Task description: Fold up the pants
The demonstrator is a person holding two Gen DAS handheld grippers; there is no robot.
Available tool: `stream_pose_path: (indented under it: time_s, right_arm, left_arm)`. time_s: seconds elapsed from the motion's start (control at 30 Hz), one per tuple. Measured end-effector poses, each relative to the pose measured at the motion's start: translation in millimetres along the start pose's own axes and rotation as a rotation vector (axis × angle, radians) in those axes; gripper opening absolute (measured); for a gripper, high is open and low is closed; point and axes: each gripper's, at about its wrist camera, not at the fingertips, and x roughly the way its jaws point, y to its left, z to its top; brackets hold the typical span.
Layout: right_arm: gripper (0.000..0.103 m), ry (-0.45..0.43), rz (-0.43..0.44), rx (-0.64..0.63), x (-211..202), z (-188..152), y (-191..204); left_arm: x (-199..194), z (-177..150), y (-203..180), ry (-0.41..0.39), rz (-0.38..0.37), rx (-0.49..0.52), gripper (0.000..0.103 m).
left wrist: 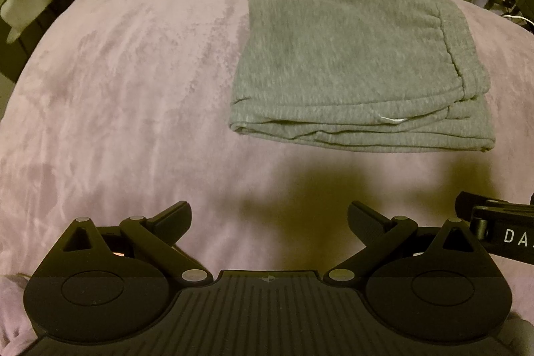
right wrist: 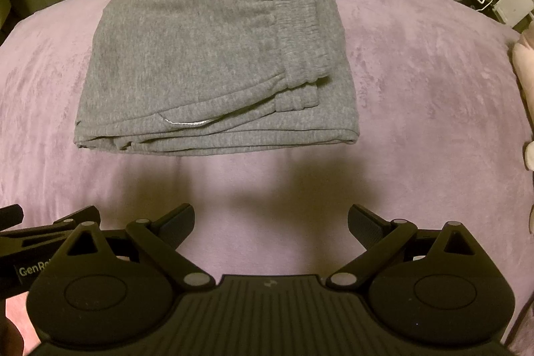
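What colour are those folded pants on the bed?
Heather grey pants, with a gathered waistband; the right wrist view shows them best.

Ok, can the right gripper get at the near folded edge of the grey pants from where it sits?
Probably yes. The right gripper is open and empty, and only bare purple blanket lies between it and the near edge of the grey pants. The left gripper sits off to its side, not across the path.
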Motion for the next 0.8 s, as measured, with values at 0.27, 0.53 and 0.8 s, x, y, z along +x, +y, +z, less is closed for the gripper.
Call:
stream_pose_path:
  time_s: [0.27,0.53,0.8]
  right_arm:
    - [0.098,0.0,-0.001,-0.001,1.1,0.4,0.7]
    - [0.099,0.002,-0.001,0.0,2.3,0.1,0.6]
    - [0.098,0.002,0.002,-0.003,3.3,0.4,1.0]
  left_arm:
    - [0.6,0.4,-0.1,-0.001,0.001,0.001,0.103]
    - [1.6,1.2,0.9,-0.004,-0.011,-0.008,0.103]
    - [-0.9,0.3,-1.8,-0.05,0.024,0.015,0.103]
